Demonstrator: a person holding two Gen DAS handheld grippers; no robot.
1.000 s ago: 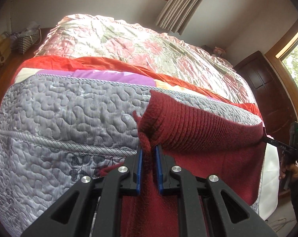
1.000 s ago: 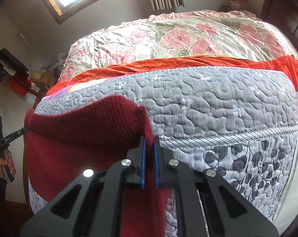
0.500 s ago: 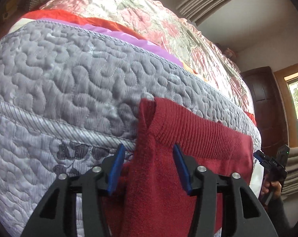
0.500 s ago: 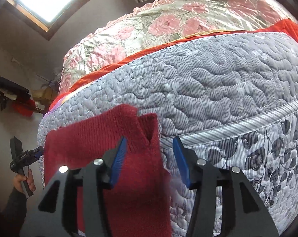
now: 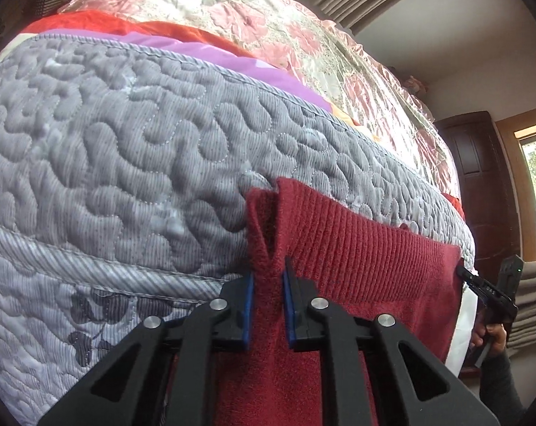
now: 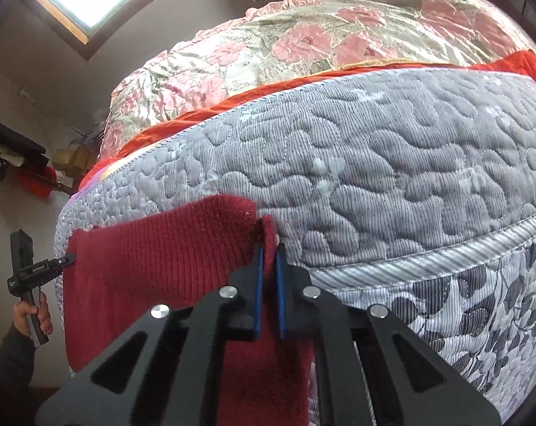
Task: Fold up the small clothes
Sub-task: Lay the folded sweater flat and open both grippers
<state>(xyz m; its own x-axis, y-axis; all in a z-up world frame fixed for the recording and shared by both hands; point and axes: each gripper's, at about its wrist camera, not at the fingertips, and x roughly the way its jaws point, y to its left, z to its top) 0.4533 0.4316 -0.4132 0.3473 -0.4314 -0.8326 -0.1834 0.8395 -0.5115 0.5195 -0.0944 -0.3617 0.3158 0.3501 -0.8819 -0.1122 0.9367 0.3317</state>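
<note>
Bed fills both views, its grey quilted mattress bare at the near edge. Knitwear — dark red, ribbed along its top band, fuzzy lower down — hangs over that edge, the band resting on the mattress.

Left claw is narrowed on a bunched upper corner of it; right claw is pinched on the opposite corner.

Risks, as I judge them: the thick, soft knit may creep out of either pinch when lifted, and uneven pulling would skew the fold — the bunched left corner could also carry a wrinkle into it.
</note>
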